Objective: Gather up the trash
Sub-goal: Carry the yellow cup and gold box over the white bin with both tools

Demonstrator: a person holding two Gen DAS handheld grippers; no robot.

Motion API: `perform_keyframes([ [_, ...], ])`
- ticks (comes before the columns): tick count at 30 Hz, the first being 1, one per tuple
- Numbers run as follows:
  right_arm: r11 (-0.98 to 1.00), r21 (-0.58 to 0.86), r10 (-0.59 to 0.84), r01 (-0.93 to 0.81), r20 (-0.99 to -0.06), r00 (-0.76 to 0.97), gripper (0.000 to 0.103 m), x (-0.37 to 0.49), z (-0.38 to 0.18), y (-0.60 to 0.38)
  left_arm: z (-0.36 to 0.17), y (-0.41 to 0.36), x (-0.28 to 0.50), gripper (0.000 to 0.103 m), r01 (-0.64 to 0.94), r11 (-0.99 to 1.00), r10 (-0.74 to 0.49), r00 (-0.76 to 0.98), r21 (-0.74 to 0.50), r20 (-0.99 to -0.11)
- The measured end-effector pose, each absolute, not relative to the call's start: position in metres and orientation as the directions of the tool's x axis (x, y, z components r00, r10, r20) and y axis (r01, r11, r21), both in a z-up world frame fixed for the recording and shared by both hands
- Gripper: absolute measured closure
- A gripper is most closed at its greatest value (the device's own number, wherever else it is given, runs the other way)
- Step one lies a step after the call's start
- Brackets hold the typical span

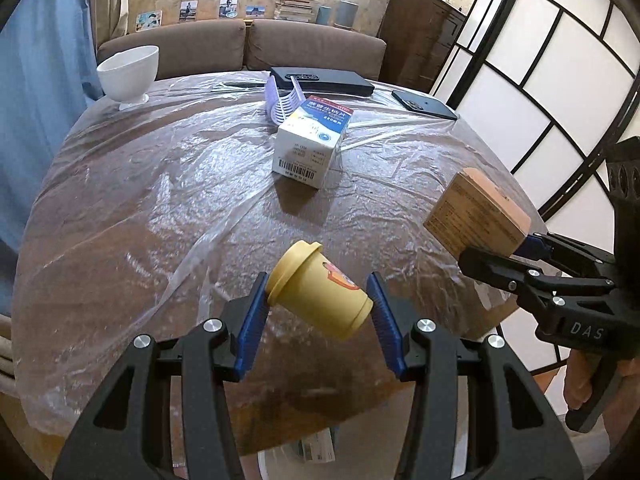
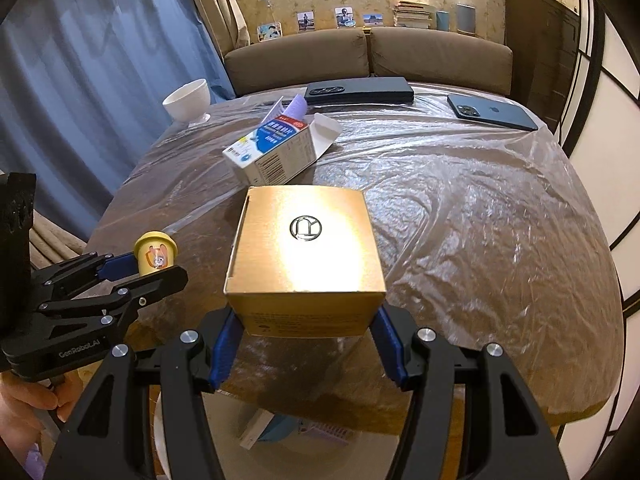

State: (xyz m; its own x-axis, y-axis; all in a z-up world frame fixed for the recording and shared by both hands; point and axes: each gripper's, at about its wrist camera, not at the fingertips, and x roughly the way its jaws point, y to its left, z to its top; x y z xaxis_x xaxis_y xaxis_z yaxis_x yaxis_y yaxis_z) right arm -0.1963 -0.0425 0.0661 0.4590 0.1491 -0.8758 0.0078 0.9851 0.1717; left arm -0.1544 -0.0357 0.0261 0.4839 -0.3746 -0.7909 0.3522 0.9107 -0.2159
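**Both tongs loaded above desk edge**

We note the left tongs (image 1: 318, 312) clamped on a small yellow lidded paper cup (image 1: 318, 294), tilted. Right tongs (image 2: 306, 330) grip a gold cardboard box (image 2: 304, 256). Both items hang over the plastic-covered brown desk (image 1: 160, 200).

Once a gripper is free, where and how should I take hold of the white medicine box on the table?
Grip the white medicine box across its two long side faces, near the closed barcode end that faces you. It lies flat on the plastic sheet, and its far end has an open flap, so avoid that end. Come from above.
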Motion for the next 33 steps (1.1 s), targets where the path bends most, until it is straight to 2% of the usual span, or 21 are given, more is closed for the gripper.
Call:
perform_keyframes([
  [33, 0.985, 0.171, 0.156, -0.003, -0.892, 0.425, 0.046, -0.257, 0.074, -0.039, 0.035, -0.030, -0.216, 0.052, 0.375, 0.901, -0.383, 0.457, -0.217, -0.803],
])
